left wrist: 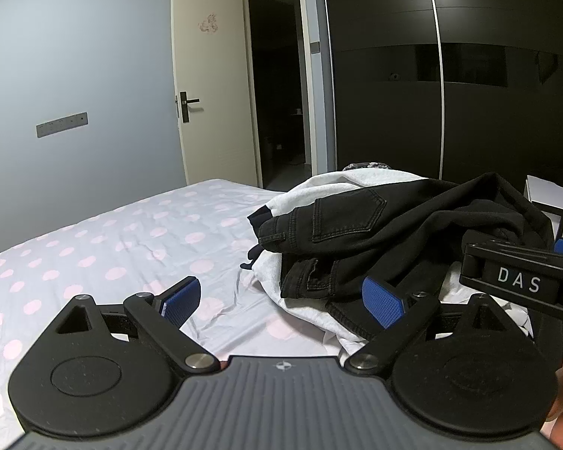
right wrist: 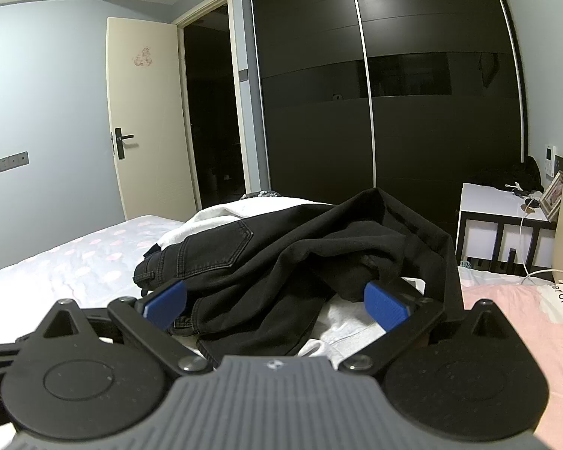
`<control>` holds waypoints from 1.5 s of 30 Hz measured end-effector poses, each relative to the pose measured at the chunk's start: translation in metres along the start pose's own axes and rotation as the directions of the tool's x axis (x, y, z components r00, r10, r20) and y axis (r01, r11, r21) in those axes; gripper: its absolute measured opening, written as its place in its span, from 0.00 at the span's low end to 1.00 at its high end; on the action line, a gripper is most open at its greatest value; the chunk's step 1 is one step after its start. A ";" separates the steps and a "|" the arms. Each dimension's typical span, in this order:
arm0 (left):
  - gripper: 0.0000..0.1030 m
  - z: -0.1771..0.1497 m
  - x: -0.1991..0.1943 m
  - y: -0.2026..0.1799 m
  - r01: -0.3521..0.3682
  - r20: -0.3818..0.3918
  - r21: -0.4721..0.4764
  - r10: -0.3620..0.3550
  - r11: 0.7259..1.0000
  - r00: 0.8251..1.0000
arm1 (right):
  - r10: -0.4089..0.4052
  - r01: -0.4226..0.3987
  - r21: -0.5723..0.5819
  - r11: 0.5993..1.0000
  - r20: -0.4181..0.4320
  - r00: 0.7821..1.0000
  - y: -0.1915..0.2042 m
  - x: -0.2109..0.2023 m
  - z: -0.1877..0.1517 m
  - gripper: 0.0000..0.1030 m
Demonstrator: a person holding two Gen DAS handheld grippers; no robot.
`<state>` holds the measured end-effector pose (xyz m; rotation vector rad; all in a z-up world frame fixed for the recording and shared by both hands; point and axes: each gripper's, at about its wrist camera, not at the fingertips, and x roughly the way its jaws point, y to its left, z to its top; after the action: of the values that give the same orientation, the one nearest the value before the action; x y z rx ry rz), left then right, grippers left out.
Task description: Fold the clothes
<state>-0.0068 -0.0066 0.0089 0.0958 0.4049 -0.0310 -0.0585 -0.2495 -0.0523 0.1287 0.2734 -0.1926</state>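
Left gripper (left wrist: 283, 302): fingers spread wide, blue pads facing each other with nothing between them; it hovers low over the bed, just short of the near edge of the clothes pile.

Right gripper (right wrist: 276, 305): fingers likewise wide apart and holding nothing; the dark cloth lies between and beyond the pads, and whether either pad touches it I cannot tell.

Black jeans (left wrist: 330, 221): on top of the pile, crumpled, a back pocket facing up and the waistband towards the left gripper; a second dark garment (right wrist: 379, 232) is bunched over them on the right.

White garment (left wrist: 307, 300): underneath the dark ones, its edge spilling out onto the sheet near the left gripper.

Bed (left wrist: 94, 247): pale sheet with pink dots, bare to the left of the pile; a pink pillow (right wrist: 514, 322) lies to the right.

Room: dark sliding wardrobe (right wrist: 356, 93) behind the pile, a cream door (left wrist: 210, 82) standing ajar, a white bedside table (right wrist: 495, 202) at the right.

Step in hand: my reading is the very start, choosing one garment out of an unsorted heap; nothing looks folded yet.

Next move calls for: closing on a single layer, probably the waistband of the jeans, and lifting it clear to the bare sheet without dragging the others.
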 end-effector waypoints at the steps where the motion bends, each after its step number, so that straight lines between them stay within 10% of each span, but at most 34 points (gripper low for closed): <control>1: 1.00 0.000 0.000 0.000 -0.001 -0.001 0.002 0.001 1.000 1.000 | 0.001 -0.001 -0.001 1.000 0.000 1.000 0.000 0.000 0.000 0.99; 45: 1.00 0.018 0.042 -0.005 0.107 -0.095 0.062 -0.101 0.992 0.990 | 0.120 -0.124 -0.116 0.986 -0.039 0.992 -0.011 0.040 0.016 0.99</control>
<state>0.0390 -0.0139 0.0085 0.1424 0.5003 -0.1436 -0.0191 -0.2699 -0.0491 0.0311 0.3071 -0.0527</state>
